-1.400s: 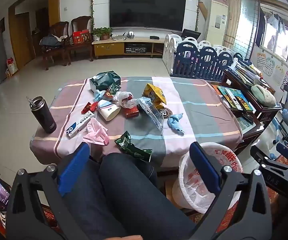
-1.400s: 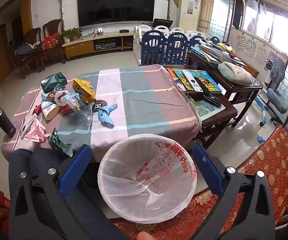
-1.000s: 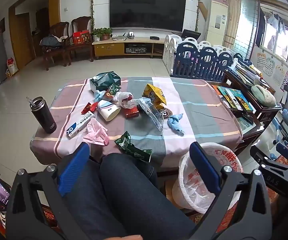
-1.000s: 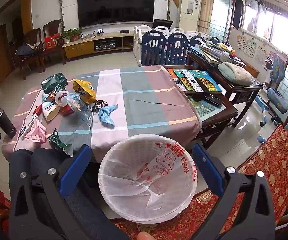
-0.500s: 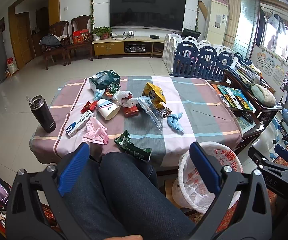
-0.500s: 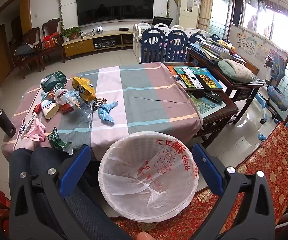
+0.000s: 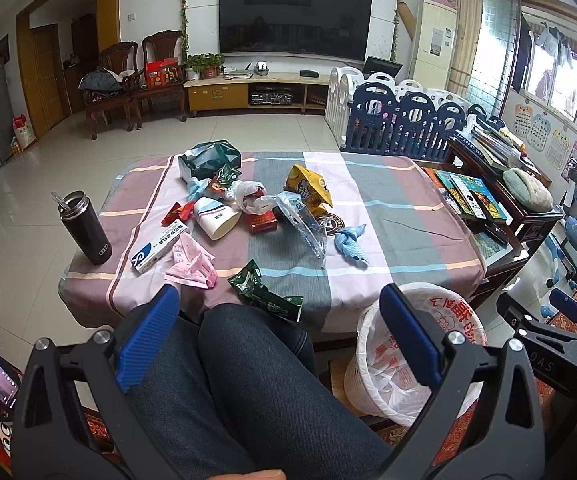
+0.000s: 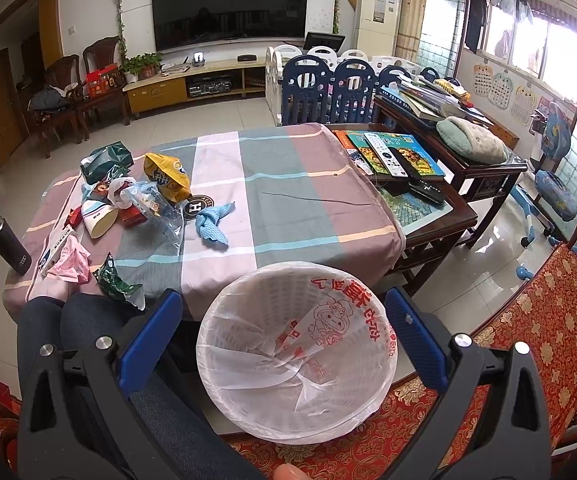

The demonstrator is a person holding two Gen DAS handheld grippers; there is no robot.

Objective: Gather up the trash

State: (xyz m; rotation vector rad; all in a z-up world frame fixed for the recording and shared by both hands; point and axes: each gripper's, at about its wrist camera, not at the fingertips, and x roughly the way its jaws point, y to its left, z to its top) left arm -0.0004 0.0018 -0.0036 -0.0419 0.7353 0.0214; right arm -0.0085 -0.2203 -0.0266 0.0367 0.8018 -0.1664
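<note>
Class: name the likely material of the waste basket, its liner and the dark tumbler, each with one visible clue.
Waste basket: white plastic, perforated lattice wall. Liner: thin translucent plastic film, wrinkled, red print. Dark tumbler: probably coated metal; dark satin body, silver rim.

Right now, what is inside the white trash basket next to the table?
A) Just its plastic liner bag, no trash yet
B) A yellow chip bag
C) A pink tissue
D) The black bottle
A. In the right wrist view the white trash basket holds only its plastic liner bag, while the trash lies on the table.
</note>
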